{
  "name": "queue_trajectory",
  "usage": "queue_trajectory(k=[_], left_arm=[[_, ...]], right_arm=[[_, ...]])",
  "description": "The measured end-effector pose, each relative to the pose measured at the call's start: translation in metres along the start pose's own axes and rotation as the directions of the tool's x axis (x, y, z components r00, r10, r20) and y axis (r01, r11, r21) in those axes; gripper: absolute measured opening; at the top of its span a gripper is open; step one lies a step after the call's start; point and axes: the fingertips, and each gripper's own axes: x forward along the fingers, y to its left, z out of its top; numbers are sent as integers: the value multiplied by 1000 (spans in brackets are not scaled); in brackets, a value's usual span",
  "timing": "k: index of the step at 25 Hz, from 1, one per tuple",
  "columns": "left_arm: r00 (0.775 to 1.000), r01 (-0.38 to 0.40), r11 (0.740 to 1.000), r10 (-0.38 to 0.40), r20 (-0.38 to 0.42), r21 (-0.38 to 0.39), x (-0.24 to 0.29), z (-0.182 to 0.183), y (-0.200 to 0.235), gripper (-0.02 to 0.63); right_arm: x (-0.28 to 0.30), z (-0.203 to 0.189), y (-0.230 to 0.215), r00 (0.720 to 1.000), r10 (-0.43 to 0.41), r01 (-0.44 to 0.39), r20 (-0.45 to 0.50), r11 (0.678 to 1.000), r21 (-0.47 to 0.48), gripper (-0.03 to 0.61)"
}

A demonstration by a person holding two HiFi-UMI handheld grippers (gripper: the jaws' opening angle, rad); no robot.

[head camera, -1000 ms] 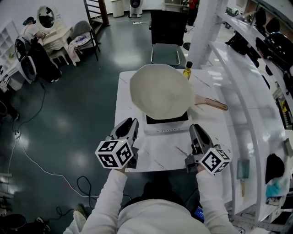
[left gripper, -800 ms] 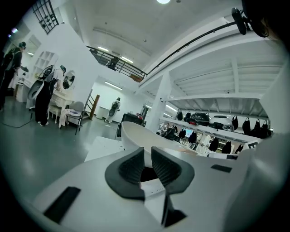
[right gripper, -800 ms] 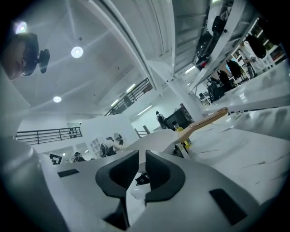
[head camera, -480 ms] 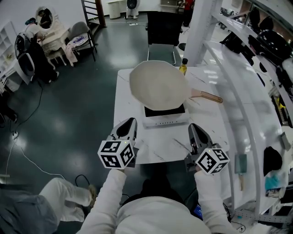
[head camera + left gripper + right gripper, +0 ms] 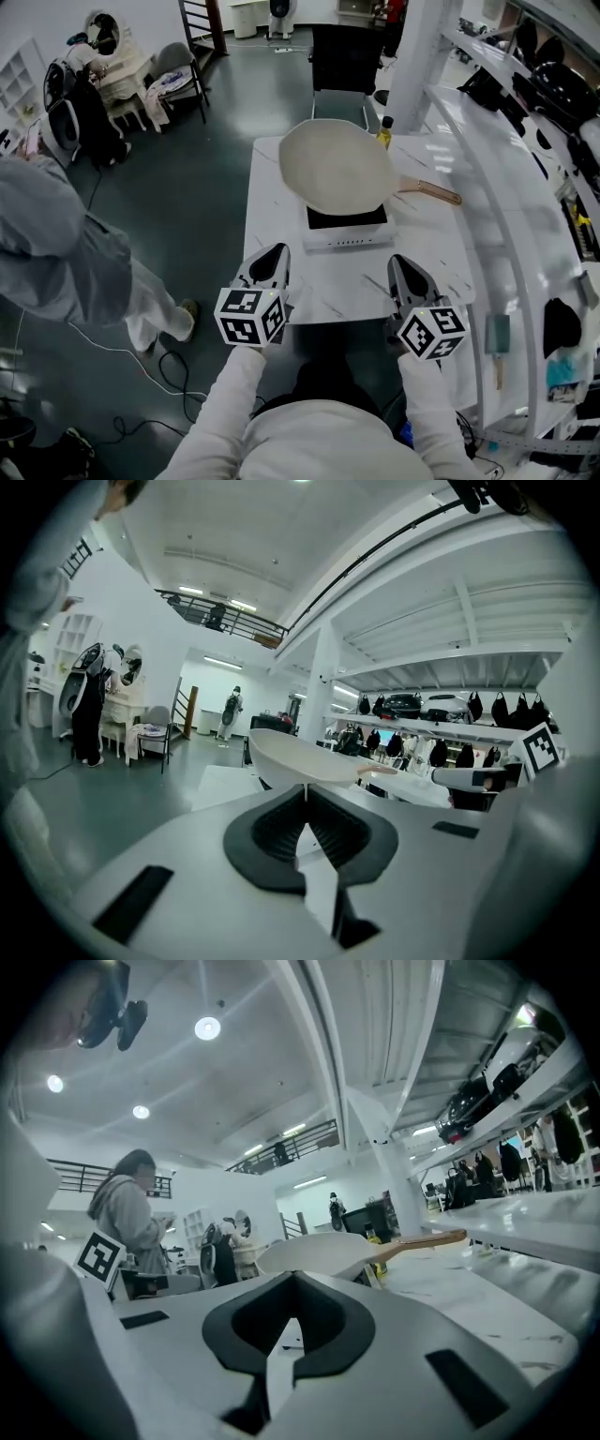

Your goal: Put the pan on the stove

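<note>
A cream-white pan (image 5: pixel 336 169) with a wooden handle (image 5: pixel 433 192) rests on the small black-topped stove (image 5: pixel 347 228) in the middle of the white table (image 5: pixel 272 187). The handle points right. Both grippers hover at the table's near edge, well short of the stove. My left gripper (image 5: pixel 271 263) is shut with nothing in it; the pan (image 5: pixel 305 761) shows straight ahead past its tips. My right gripper (image 5: pixel 406 272) is also shut and empty, with the pan (image 5: pixel 319 1252) and its handle (image 5: pixel 427 1239) ahead of it.
A yellow-capped bottle (image 5: pixel 384 133) stands behind the pan at the table's far edge. A black chair (image 5: pixel 342 58) sits beyond the table. White shelving (image 5: pixel 511 234) runs along the right side. A person in grey (image 5: pixel 66 253) stands on the floor at the left.
Both grippers' jaws have closed. A person in grey has walked into view at the left. The pan stays on the stove.
</note>
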Motion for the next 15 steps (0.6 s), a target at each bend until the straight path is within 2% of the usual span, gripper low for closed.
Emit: queue_trajectory(k=[4,15], left_arm=[[1000,-1,1000,1,-3,-4,-7,-2,0,24],[1000,6,1000,-6,-8,7,-14,-4,-3,23]], right_arm=[[-4,-3,5,1000,-19,18,-13,999,-36,26],[-12,-8,9,998,-58,57,-19,998,-38,26]])
